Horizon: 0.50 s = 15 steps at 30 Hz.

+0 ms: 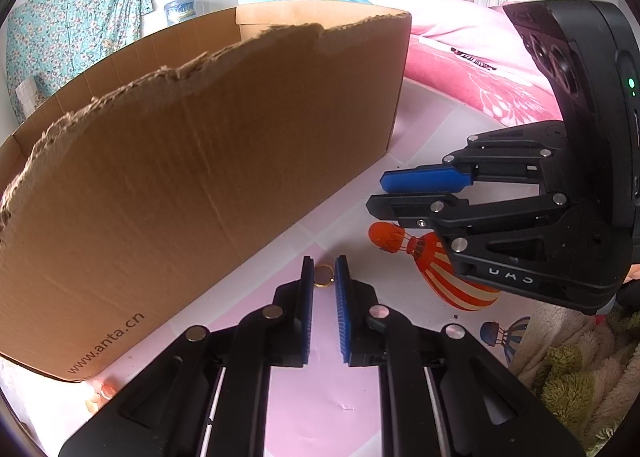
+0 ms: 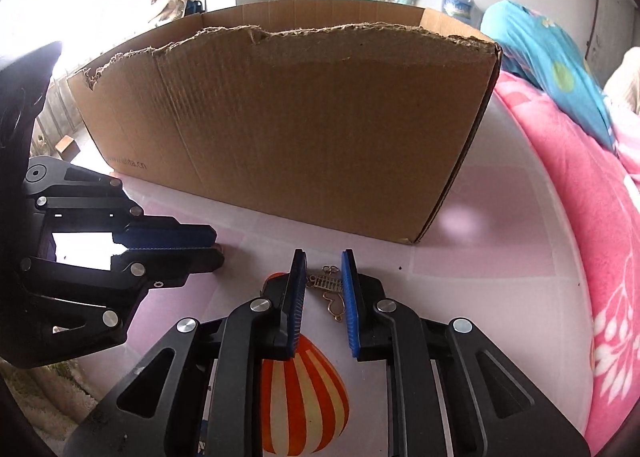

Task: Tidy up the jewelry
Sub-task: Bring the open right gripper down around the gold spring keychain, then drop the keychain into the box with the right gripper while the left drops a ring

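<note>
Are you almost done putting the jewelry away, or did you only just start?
Probably still in the middle. Nothing shows as done: the inside of the cardboard box is hidden. In hand: the left gripper pinches a small gold ring, and the right gripper has a gold chain piece between its fingers, though a firm grip isn't clear. Left to do: both pieces still sit over the pink table beside the box.

Box (image 1: 192, 161) interior hidden behind its near wall in both views; left end cut by frame edge in left view. Balloon print (image 2: 300, 389) partly covered by right gripper (image 2: 323, 281). Pendant (image 2: 326, 287) too small to make out detail. Ring (image 1: 324, 275): contact w/ pads can't tell.
</note>
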Available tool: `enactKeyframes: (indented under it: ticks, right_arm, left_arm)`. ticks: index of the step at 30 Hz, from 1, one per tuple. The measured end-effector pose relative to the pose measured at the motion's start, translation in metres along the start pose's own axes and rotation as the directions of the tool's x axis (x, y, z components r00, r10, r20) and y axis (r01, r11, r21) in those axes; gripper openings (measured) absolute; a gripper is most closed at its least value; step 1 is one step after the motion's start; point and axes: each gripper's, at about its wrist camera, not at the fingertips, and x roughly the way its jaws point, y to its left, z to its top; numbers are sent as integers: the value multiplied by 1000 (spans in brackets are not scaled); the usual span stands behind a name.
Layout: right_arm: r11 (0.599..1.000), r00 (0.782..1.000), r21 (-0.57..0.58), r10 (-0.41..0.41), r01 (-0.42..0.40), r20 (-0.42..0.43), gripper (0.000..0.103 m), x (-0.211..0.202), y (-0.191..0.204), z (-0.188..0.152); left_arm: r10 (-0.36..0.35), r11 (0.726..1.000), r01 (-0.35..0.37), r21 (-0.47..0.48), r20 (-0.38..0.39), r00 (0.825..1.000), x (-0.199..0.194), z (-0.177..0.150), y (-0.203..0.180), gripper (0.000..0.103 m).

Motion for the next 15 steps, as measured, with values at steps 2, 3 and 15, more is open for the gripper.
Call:
enactKeyframes:
  ticks: [2, 3, 15]
  right_arm:
    - [1000, 1000, -1, 0, 0, 4, 15, -1, -2, -4]
    - [1000, 1000, 2, 1, -1, 4, 15, -1, -3, -4]
    - [982, 990, 148, 100, -115, 101, 15, -38, -29, 0]
  left_arm:
    - [-1, 1000, 1, 0, -1, 1000, 0, 0, 0, 10]
    - [-2, 1000, 2, 0, -1, 1000, 0, 0, 0, 10]
    - [0, 1000, 0, 1, 5, 1000, -1, 0, 1, 10]
